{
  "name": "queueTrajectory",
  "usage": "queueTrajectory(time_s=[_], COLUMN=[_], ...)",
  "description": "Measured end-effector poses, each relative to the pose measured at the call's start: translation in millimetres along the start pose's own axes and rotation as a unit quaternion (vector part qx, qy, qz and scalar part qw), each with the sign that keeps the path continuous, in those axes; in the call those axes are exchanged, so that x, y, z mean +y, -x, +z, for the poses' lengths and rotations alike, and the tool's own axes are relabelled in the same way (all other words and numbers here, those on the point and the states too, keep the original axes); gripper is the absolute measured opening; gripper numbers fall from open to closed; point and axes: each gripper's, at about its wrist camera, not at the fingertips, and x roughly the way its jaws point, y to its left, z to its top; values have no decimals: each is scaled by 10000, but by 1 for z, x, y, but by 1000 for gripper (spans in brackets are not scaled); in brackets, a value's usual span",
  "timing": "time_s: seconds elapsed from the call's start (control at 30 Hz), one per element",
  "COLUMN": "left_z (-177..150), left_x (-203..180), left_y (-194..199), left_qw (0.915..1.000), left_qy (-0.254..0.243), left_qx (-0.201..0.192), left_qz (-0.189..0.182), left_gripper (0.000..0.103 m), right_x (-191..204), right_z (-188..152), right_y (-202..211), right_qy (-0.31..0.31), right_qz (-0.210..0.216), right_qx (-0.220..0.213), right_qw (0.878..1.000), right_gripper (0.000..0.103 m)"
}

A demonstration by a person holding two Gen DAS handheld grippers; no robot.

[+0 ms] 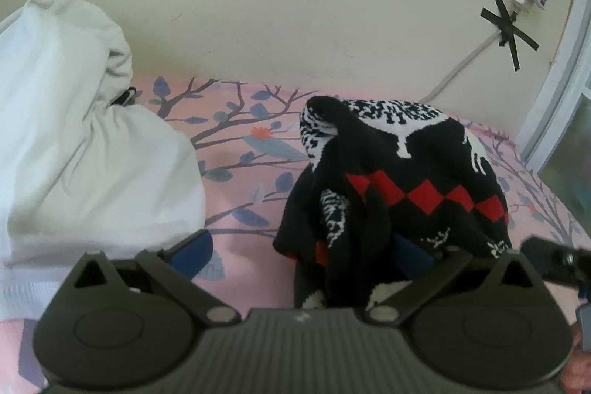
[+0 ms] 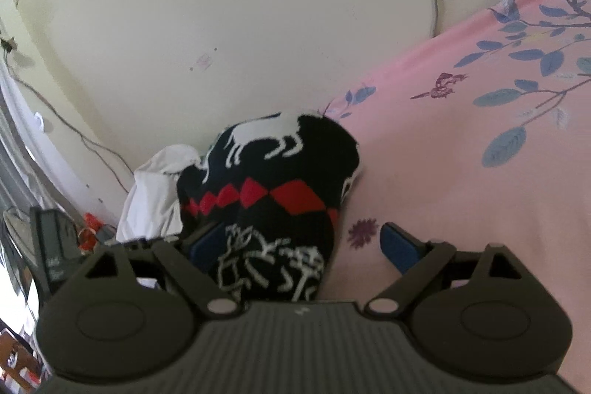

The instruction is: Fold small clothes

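Both black two-finger grippers, left (image 1: 297, 252) and right (image 2: 299, 248), stand spread wide around the crumpled black knitted garment with red diamonds (image 1: 402, 187) heaped on the pink floral bedsheet (image 1: 243, 180), gripping nothing; folding seems barely begun, so next comes pinching an edge.

Left tool (image 1: 301, 255): matte black, ribbed centre plate, 2 round discs, 2 silver pivot pins, blue fingertip pads (image 1: 192, 252). Right tool (image 2: 297, 248): identical build, blue pads.
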Motion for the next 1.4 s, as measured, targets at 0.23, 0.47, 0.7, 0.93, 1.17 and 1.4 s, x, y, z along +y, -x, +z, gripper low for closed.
queueTrajectory(time_s=[0.23, 0.47, 0.7, 0.93, 1.17, 1.4], left_z=[-5, -5, -5, -1, 1, -8], left_x=[0, 3, 3, 23, 38, 11], left_y=[3, 4, 4, 17, 14, -9], left_qw=[10000, 10000, 9999, 9955, 9852, 9922], left_qy=[48, 86, 90, 515, 956, 346], left_qx=[-64, -49, -48, -136, -52, 396], left_qz=[40, -15, -11, -786, -1425, -1132], left_gripper=[103, 103, 103, 103, 103, 103], right_x=[16, 20, 21, 12, 4, 9], right_z=[-10, -16, -18, -15, -6, 7], right_y=[3, 7, 10, 13, 13, -8], right_qy=[479, 519, 519, 258, 232, 491], right_qz=[-119, -187, -256, -200, -238, -203], right_qx=[4, -11, -64, -73, 14, 297], right_qw=[9988, 9985, 9983, 9994, 9994, 9981], right_gripper=[87, 87, 87, 87, 88, 88])
